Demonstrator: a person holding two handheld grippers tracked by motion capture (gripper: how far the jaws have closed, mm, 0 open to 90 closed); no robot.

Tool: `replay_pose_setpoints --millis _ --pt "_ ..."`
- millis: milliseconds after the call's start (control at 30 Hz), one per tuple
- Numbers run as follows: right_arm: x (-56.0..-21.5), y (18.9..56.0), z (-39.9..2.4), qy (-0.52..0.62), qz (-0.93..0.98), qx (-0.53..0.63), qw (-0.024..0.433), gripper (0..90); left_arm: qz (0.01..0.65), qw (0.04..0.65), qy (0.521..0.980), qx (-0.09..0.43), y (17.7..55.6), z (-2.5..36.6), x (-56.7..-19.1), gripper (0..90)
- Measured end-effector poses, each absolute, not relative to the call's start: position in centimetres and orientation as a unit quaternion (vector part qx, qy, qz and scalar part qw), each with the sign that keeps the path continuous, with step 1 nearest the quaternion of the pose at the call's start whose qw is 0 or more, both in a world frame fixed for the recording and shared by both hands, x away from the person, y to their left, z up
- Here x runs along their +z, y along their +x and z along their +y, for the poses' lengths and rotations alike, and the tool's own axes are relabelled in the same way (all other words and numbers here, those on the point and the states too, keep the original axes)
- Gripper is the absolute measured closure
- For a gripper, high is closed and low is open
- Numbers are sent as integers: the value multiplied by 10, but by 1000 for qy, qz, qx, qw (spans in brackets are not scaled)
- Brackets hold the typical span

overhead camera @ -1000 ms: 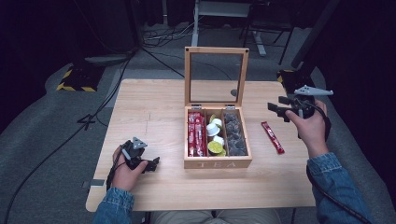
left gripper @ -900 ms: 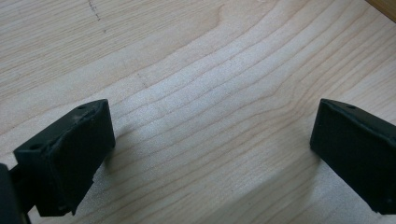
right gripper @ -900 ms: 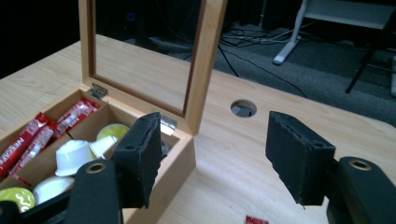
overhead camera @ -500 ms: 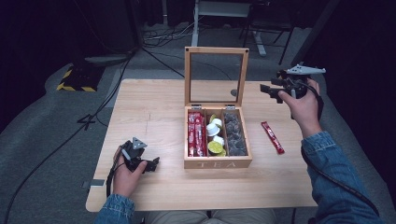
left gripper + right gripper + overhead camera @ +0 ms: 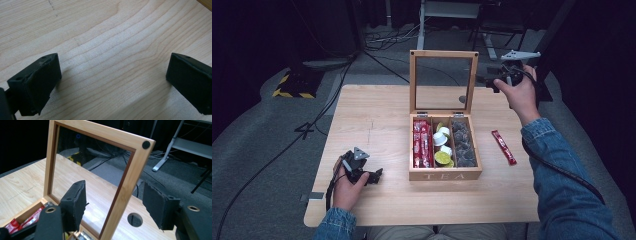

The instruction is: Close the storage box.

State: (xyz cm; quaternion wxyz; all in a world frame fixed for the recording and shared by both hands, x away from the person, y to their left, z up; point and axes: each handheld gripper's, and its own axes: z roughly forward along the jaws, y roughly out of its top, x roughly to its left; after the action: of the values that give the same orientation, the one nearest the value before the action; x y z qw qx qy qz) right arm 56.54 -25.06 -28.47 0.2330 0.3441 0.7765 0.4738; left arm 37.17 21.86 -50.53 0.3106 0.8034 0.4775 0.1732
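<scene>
My right gripper (image 5: pixel 488 81) is up at the far right of the table (image 5: pixel 377 120), jaws open, nothing pinched. In the right gripper view the tea box's glass lid (image 5: pixel 126 180) stands upright and its right frame edge sits between my pads (image 5: pixel 75 205), not touching either. Tea box (image 5: pixel 445 175) itself sits mid-table, open. My left gripper (image 5: pixel 377 175) rests on the table near the front left, jaws wide open over bare wood, well apart from the box.

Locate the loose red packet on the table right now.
In the high view the red packet lies flat on the table just right of the open tea box, apart from it, nearer the person than the raised right gripper.
</scene>
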Motion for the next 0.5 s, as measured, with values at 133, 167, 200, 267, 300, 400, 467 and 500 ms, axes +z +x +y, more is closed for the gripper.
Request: replay_pose_setpoints --millis 133,167,200,267,300,400,467,500 --pt "-289 581 -242 346 778 473 228 362 478 311 803 173 372 219 -505 1" --pt "-290 585 -241 348 777 472 227 362 478 311 803 173 372 219 -505 1" --pt "-291 588 -240 348 777 472 228 362 478 310 803 173 372 219 -505 1" --pt "-293 596 -238 347 779 467 233 362 477 311 803 173 372 219 -505 1" --pt "-293 598 -237 348 780 465 234 363 478 310 804 173 372 219 -505 1" --pt "-296 609 -235 353 782 459 232 364 477 312 804 172 372 219 -505 1" --pt "-298 615 -234 358 781 458 226 370 476 311 804 172 372 219 -505 1" --pt "-298 617 -233 361 781 458 224 374 477 312 804 172 372 219 -505 1"
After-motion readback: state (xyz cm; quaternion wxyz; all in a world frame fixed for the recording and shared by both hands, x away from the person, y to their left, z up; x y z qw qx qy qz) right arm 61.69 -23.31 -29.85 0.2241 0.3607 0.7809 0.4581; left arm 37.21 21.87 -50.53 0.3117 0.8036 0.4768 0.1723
